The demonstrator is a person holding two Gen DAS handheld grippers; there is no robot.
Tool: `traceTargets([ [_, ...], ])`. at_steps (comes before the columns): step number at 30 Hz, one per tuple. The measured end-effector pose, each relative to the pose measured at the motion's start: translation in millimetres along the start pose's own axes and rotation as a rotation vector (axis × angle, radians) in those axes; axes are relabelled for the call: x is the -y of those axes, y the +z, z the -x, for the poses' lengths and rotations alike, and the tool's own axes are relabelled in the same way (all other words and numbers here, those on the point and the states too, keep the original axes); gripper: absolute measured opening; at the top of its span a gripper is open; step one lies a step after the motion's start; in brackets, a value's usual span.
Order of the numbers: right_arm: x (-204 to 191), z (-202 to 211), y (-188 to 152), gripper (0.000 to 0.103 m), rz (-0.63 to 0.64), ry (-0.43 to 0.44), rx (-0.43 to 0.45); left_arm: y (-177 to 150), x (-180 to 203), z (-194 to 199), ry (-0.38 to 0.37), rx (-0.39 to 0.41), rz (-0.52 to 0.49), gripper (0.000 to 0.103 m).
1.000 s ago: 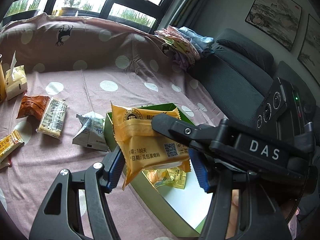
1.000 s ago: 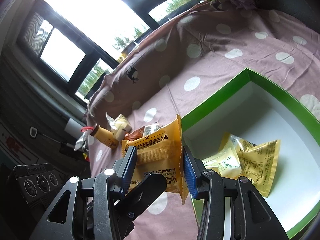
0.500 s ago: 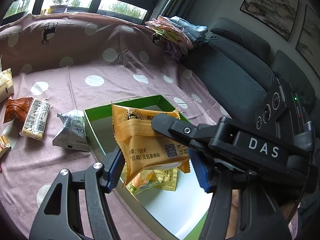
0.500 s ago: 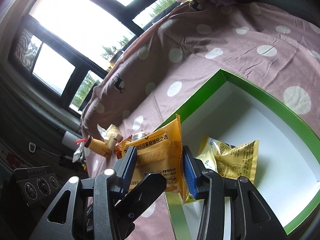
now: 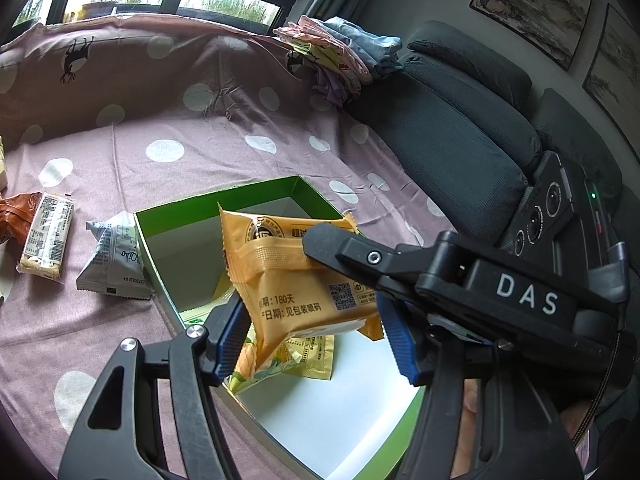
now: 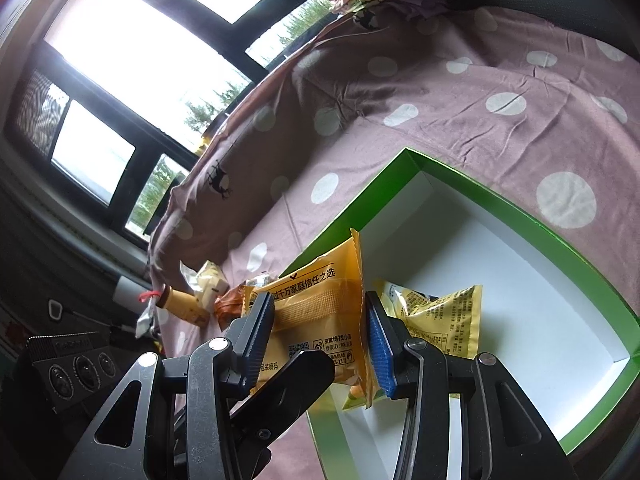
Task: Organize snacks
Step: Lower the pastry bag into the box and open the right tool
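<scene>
Both grippers hold one orange snack packet [image 5: 292, 276] between them, above the green box [image 5: 216, 196] with a white inside. My left gripper [image 5: 310, 338] grips the packet's near side, and my right gripper [image 6: 320, 334] grips it from the other side; the packet also shows in the right wrist view [image 6: 316, 300]. A yellow snack packet [image 6: 444, 320] lies in the box just under the orange one. The right gripper's black body [image 5: 480, 280] crosses the left wrist view.
On the pink dotted cloth [image 5: 200, 152] left of the box lie a grey-white packet [image 5: 114, 260], a clear bar packet [image 5: 48, 236] and a brown packet [image 5: 16, 216]. A dark sofa [image 5: 460, 120] with folded clothes [image 5: 344, 52] stands to the right.
Both grippers have carried the orange packet further over the box, which now sits more fully under it. The grip on the packet has not changed.
</scene>
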State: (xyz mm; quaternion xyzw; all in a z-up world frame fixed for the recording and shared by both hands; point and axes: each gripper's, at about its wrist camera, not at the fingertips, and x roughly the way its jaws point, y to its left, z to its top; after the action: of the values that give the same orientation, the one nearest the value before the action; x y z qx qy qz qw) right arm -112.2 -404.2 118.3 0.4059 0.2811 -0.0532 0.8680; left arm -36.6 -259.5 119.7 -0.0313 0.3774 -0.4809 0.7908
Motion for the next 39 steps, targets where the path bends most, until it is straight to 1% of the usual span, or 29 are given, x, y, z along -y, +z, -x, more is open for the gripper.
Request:
traceTargets([
  [9, 9, 14, 2, 0.046, -0.02, -0.027, 0.034, 2, 10, -12, -0.036, -0.025, -0.012, 0.061],
  [25, 22, 14, 6, 0.046, -0.043, -0.104, 0.034, -1, 8, -32, -0.097, -0.092, 0.026, 0.061],
  [39, 25, 15, 6, 0.046, -0.05, -0.15, 0.028, -3, 8, -38, -0.119, -0.114, 0.031, 0.061],
])
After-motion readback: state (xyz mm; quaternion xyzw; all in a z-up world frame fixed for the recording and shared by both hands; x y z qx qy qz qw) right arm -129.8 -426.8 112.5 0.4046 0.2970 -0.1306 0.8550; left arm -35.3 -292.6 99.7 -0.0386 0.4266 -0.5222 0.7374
